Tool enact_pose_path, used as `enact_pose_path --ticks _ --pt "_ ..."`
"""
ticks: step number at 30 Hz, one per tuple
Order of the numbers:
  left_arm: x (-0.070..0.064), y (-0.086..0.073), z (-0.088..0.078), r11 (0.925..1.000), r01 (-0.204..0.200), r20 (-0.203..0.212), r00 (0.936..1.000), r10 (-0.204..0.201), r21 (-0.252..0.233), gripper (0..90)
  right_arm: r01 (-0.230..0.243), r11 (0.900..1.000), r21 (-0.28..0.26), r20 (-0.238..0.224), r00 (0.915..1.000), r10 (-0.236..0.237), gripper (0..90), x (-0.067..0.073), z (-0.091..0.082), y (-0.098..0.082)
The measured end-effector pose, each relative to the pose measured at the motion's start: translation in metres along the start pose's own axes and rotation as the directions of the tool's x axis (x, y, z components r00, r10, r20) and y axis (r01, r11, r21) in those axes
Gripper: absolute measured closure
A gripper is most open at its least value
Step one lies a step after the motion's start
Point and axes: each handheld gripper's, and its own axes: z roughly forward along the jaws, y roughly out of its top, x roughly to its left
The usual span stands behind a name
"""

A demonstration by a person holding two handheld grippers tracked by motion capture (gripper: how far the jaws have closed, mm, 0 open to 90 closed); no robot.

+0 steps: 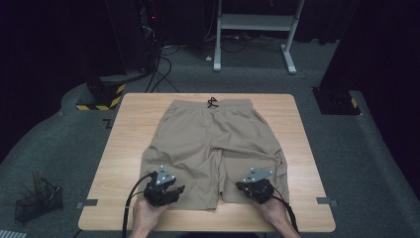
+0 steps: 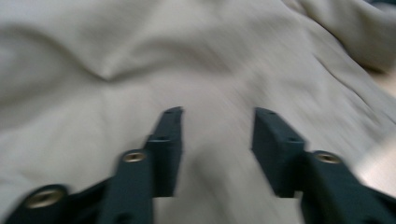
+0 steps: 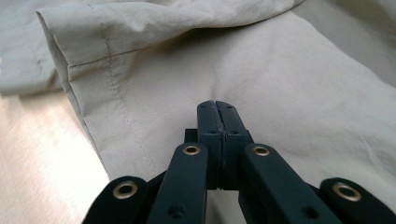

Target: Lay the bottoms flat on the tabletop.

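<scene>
The left gripper [image 2: 217, 119] hovers with its jaws apart over the left leg of the khaki shorts [image 1: 213, 144], nothing between them, while the right gripper [image 3: 218, 108] has its jaws pressed together just above the right leg, near its stitched hem. The shorts lie flat mid-table, waistband and black drawstring [image 1: 212, 102] at the far edge. Bare wooden table [image 1: 126, 144] runs down both sides.

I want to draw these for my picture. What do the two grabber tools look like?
Both grippers, the left gripper and the right gripper, are black, with a grey three-cornered plate on top dotted with small pale spots. Each has two flat black jaws on arms with brass-coloured rivets. A black cable trails back from each. The forearms are bare, with no sleeves.
</scene>
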Motion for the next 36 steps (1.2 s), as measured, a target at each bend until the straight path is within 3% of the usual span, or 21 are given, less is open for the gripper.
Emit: enact_pose_path --ticks 6,11,13,17,20,23,26,28,30,33,36 --pt "0.017 0.012 0.029 0.9992 0.041 -0.08 0.9959 -0.041 -0.004 42.5 0.018 1.0 0.017 -0.04 0.999 -0.017 89.9 0.001 -0.01 -0.008" --pt "0.024 0.006 0.038 0.9974 0.058 -0.092 0.9942 -0.054 0.042 42.2 0.039 0.998 0.039 -0.053 0.9979 -0.037 89.7 0.001 -0.017 -0.012" --pt "0.026 0.0 0.034 0.9978 0.058 -0.086 0.9948 -0.055 0.032 43.8 0.027 0.999 0.029 -0.037 0.999 -0.025 84.8 0.0 -0.017 -0.013" --pt "0.029 -0.005 0.026 0.9981 0.047 -0.081 0.9958 -0.043 0.041 59.8 -0.048 0.998 -0.035 -0.002 0.9989 0.048 69.2 -0.003 -0.008 -0.004" --pt "0.032 -0.006 0.021 0.9972 0.036 -0.066 0.9973 -0.032 0.065 76.1 -0.051 0.998 -0.046 0.001 0.9987 0.051 65.6 -0.002 0.003 0.01" --pt "0.036 -0.009 0.017 0.9964 0.035 -0.06 0.9978 -0.03 0.078 86.7 -0.054 0.998 -0.03 -0.01 0.9985 0.054 68.7 -0.002 0.017 0.021" --pt "0.039 -0.011 0.014 0.9956 0.051 -0.059 0.9972 -0.046 0.079 87.7 -0.023 1.0 -0.017 -0.04 0.999 0.022 81.0 0.001 0.025 0.024" --pt "0.04 -0.012 0.014 0.9954 0.069 -0.061 0.9961 -0.065 0.067 80.9 0.017 1.0 -0.012 -0.074 0.9971 -0.018 85.5 0.006 0.022 0.022" --pt "0.041 -0.01 0.014 0.9926 0.118 -0.056 0.9917 -0.116 0.03 64.3 0.045 0.999 -0.02 -0.092 0.9946 -0.047 87.9 0.009 0.017 0.016" --pt "0.04 -0.002 0.018 0.9912 0.132 -0.06 0.9894 -0.132 -0.008 46.8 0.056 0.998 -0.026 -0.108 0.9924 -0.059 88.0 0.01 0.007 0.004" --pt "0.038 0.005 0.024 0.9922 0.122 -0.053 0.991 -0.123 -0.024 43.9 0.054 0.998 -0.022 -0.119 0.9914 -0.056 82.9 0.007 0.001 -0.002"
